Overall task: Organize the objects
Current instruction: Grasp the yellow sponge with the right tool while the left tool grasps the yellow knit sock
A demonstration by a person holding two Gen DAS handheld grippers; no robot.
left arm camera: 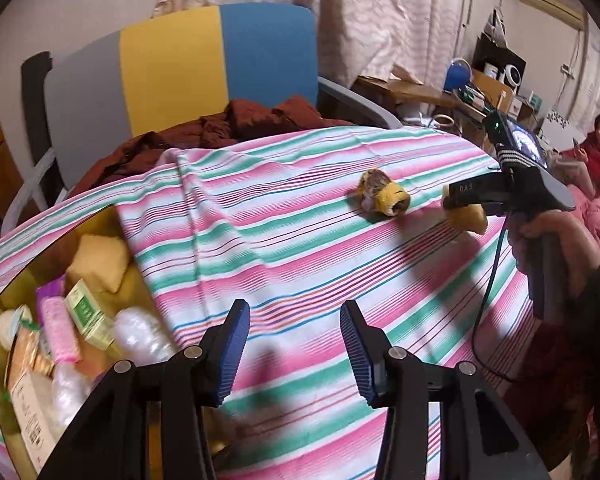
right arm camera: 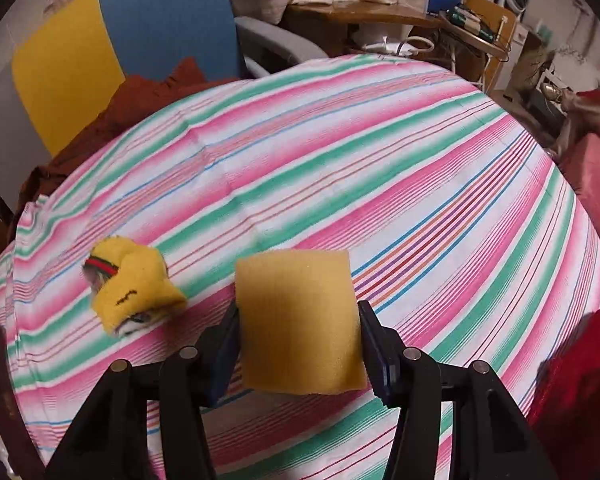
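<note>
My right gripper [right arm camera: 298,320] is shut on a yellow sponge [right arm camera: 300,320], held just above the striped cloth; in the left wrist view the same sponge [left arm camera: 468,218] shows under the right gripper [left arm camera: 458,200] at the right. A rolled yellow sock [right arm camera: 134,290] lies on the cloth to the left of it, also seen as the sock [left arm camera: 384,198] mid-table. My left gripper [left arm camera: 294,344] hangs open and empty over the cloth. A gold tray [left arm camera: 136,280] at lower left holds another yellow sponge [left arm camera: 98,262], a pink roller [left arm camera: 62,330], a green box [left arm camera: 86,312] and plastic bottles [left arm camera: 140,336].
The striped cloth [left arm camera: 300,240] covers a round table. Behind it stands a chair with a yellow and blue back [left arm camera: 220,60] and a brown garment [left arm camera: 240,124]. A cluttered desk [left arm camera: 480,92] and a seated person in red [left arm camera: 598,152] are at the far right.
</note>
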